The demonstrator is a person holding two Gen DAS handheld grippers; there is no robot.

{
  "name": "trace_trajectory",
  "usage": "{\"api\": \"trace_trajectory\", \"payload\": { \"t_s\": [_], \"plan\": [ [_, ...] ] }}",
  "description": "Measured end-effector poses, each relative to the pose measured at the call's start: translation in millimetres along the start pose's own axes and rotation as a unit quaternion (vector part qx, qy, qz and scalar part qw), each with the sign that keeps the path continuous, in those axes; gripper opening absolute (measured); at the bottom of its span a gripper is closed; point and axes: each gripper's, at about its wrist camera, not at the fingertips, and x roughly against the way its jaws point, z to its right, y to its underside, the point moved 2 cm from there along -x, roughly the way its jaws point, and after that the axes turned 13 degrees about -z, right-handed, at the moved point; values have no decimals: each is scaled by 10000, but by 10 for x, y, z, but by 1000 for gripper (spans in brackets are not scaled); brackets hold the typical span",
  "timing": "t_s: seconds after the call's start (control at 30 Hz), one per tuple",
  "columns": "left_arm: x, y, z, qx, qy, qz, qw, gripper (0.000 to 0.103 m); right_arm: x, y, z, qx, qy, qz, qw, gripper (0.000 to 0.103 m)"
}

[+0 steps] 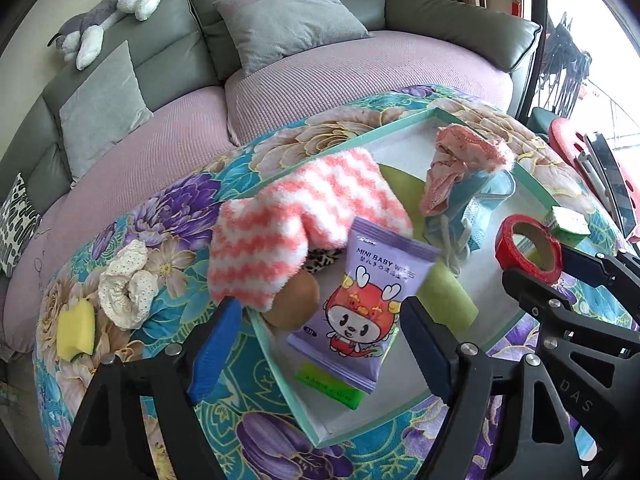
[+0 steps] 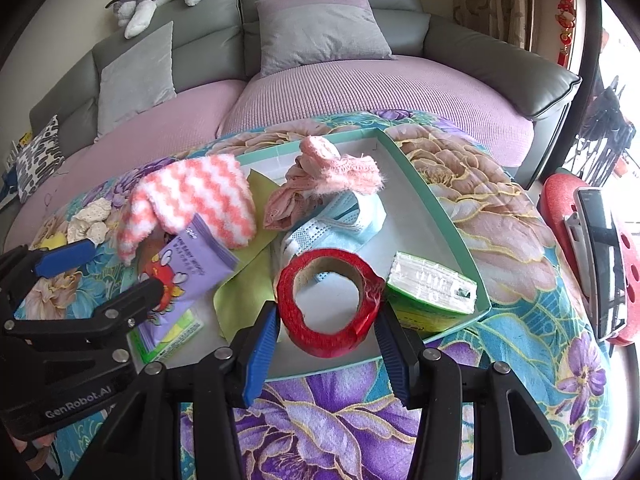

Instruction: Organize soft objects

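Note:
A teal-rimmed white tray (image 1: 400, 124) (image 2: 440, 208) on a floral blanket holds a pink-and-white striped fuzzy sock (image 1: 288, 216) (image 2: 192, 200), a purple baby-wipes pack (image 1: 360, 304) (image 2: 184, 276), a pink cloth (image 1: 460, 160) (image 2: 320, 176), a blue face mask (image 1: 476, 204) (image 2: 340, 224), a green cloth (image 1: 444, 300) (image 2: 248, 280) and a green box (image 1: 568, 220) (image 2: 432, 292). My left gripper (image 1: 320, 344) is open over the wipes pack. My right gripper (image 2: 328, 344) is shut on a red tape roll (image 2: 328, 300) (image 1: 528, 244), held above the tray.
A cream lace scrunchie (image 1: 128, 288) (image 2: 90, 218) and a yellow sponge (image 1: 76, 332) lie on the blanket left of the tray. A brown round object (image 1: 296, 304) sits under the sock. A sofa with grey cushions (image 1: 288, 20) stands behind. A red stool (image 2: 580, 256) stands right.

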Motion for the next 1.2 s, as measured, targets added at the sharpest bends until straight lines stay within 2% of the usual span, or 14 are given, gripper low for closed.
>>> {"api": "trace_trajectory", "payload": {
  "t_s": [0.43, 0.47, 0.57, 0.63, 0.8, 0.9, 1.03, 1.2],
  "plan": [
    [114, 15, -289, 373, -219, 76, 9990, 83, 5, -10, -20, 39, 76, 34, 10000, 72],
    [117, 17, -326, 430, -242, 83, 9987, 84, 4, -8, -23, 44, 83, 30, 10000, 74],
    [111, 21, -424, 587, -312, 108, 9977, 97, 0, -6, -32, 51, 102, 22, 9999, 78],
    [104, 26, -485, 689, -352, 128, 9969, 97, -2, -7, -36, 55, 118, 20, 9999, 80],
    [33, 80, -713, 1018, -585, 123, 9930, 97, 1, -15, -37, 49, 181, 77, 9998, 103],
    [-14, 135, -892, 1288, -761, 55, 9887, 101, 9, -18, -40, 40, 201, 105, 9997, 103],
    [-37, 203, -1106, 1637, -815, 15, 9831, 101, 8, -21, -55, 40, 210, 102, 9997, 103],
    [-29, 249, -1236, 1799, -850, 15, 9800, 101, 8, -26, -107, 60, 241, 91, 9996, 103]
  ]
}}
